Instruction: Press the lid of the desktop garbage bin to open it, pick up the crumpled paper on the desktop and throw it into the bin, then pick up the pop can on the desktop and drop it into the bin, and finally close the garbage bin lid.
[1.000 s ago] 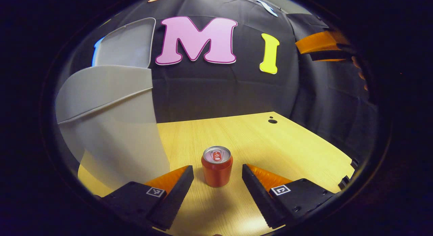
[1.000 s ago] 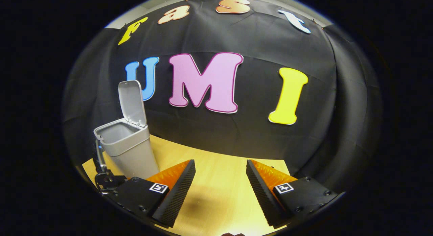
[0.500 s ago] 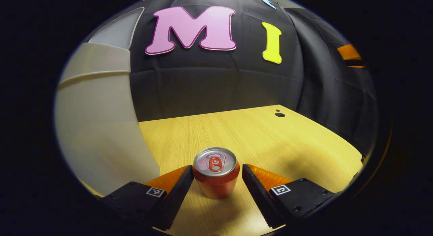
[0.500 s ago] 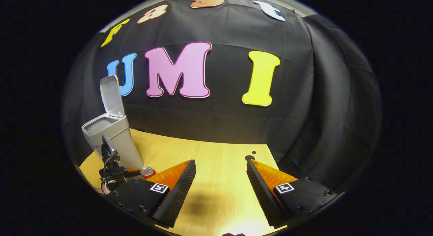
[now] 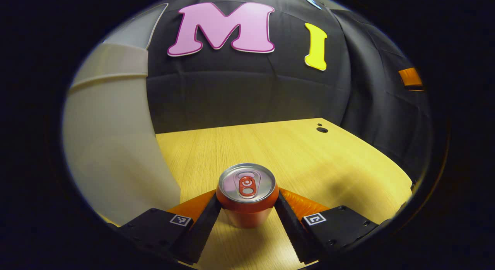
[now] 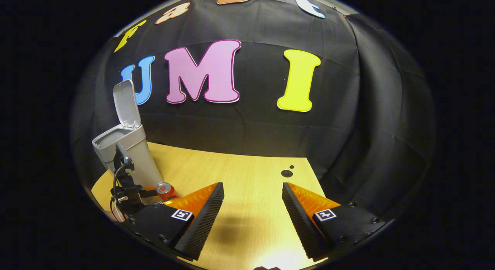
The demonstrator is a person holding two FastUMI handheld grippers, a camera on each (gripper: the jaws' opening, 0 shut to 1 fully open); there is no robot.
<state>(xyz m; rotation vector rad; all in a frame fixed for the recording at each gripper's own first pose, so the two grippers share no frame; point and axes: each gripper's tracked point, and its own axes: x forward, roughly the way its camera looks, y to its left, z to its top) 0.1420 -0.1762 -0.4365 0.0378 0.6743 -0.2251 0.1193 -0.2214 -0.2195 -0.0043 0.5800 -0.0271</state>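
Left gripper view, landmark the pop can [image 5: 247, 194]: upright on the bench [image 5: 309, 158], silver top and red tab facing up. Left of the can, close, the grey wall of the garbage bin [image 5: 112, 146], with a sliver of the raised lid [image 5: 135, 28] above it. Left gripper [image 5: 247, 208] astride the can, jaws narrowed so that both inner faces meet the can's sides. Right of the can and far off, near the wall cloth, a small piece of the other gripper.

Right gripper view, same landmark seen from afar: pop can [image 6: 165, 189] small, low at the left, just beside the foot of the garbage bin [image 6: 127, 154]. Here the bin's open mouth and its lid [image 6: 127, 103] standing upright behind it are plain, which the close view cuts off. Left of the can, the left gripper's body with a looping cable. Right of the can, the right gripper [image 6: 253, 208], jaws wide apart, holding nothing, over bare bench [image 6: 247, 173].
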